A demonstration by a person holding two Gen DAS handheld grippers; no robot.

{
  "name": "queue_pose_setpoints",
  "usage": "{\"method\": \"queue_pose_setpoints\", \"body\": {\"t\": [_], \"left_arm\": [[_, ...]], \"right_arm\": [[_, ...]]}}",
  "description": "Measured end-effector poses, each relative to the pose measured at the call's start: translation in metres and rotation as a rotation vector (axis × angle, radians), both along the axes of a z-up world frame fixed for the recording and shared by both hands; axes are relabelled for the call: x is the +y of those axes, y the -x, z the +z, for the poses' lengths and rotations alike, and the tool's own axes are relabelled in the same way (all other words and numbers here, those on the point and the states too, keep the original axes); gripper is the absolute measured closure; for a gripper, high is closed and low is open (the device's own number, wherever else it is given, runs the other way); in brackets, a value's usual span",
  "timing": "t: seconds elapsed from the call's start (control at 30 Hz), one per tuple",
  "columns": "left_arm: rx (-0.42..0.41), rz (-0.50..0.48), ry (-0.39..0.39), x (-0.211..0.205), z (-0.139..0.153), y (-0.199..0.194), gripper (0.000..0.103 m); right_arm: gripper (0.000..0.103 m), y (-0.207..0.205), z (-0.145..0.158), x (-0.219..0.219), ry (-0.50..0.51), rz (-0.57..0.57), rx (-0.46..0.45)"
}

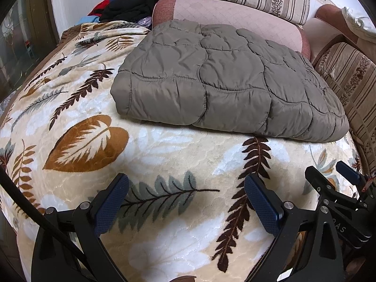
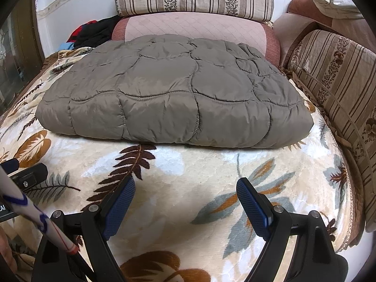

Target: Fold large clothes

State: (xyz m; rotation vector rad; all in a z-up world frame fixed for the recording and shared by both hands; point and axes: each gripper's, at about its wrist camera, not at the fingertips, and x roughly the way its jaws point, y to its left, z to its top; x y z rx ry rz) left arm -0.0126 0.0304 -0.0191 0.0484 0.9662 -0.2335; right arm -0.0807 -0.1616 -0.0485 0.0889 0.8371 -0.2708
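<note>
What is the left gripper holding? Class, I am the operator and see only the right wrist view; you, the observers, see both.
Observer: Nothing. The left gripper is open over the leaf-print blanket, short of the folded grey quilted jacket.
Operator: In the clothes pile behind, I see red, black and blue. Is there anything else?
Observer: Yes, a pale lilac cloth lies beside the black garment, next to the pink cushion.
</note>
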Motion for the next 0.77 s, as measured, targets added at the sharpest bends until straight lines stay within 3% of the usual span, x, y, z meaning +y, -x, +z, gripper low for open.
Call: {"method": "queue_pose_setpoints", "body": {"t": [0.77], "left_arm": [[0.011,0.02,0.006,0.0059,0.0007,0.0026,0.005]], "right_arm": [[0.011,0.0039,0.0033,0.0077,0.01,0.018,-0.003]]}}
